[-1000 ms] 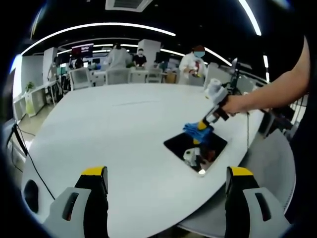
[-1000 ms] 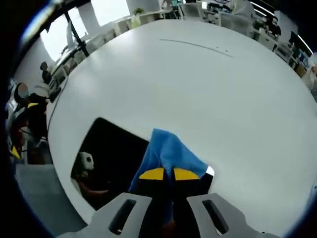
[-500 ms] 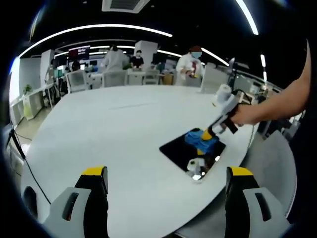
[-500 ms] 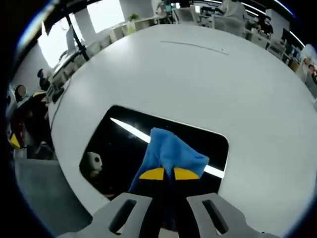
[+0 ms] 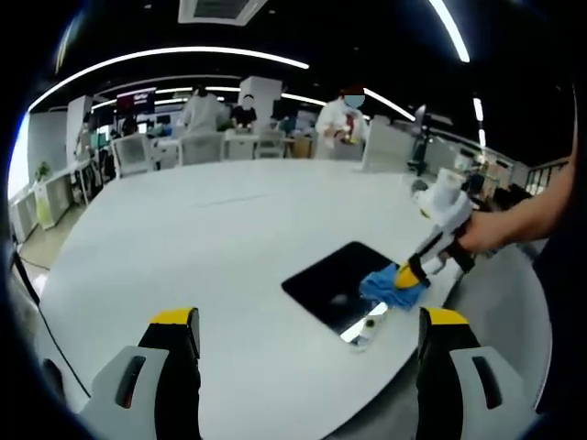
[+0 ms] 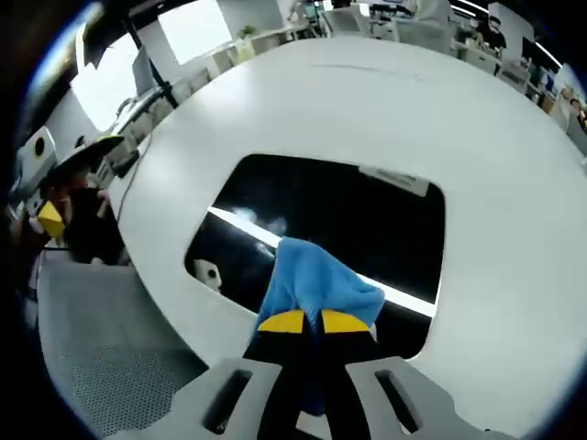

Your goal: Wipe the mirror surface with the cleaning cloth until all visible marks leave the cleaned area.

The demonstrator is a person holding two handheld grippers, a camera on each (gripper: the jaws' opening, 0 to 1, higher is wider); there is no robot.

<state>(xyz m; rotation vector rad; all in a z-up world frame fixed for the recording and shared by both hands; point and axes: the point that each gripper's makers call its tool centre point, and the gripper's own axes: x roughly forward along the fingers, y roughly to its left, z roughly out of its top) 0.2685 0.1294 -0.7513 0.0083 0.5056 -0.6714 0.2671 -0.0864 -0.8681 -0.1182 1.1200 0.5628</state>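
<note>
Left gripper (image 5: 303, 344): jaws spread wide and empty above the white table (image 5: 183, 247), taking no part in the wiping. Centre: the mirror (image 5: 341, 284) lies flat near the table's edge. Right gripper (image 6: 306, 323): jaws pinched tight on the blue cloth (image 6: 316, 286), which is pressed to the mirror's near portion. A pale smudge (image 6: 261, 218) beyond the cloth suggests wiping is under way, with part of the glass left to clean.

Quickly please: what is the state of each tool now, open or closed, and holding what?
Left tool: open, holding nothing.
Right tool: closed on the blue cleaning cloth, over the mirror.
</note>
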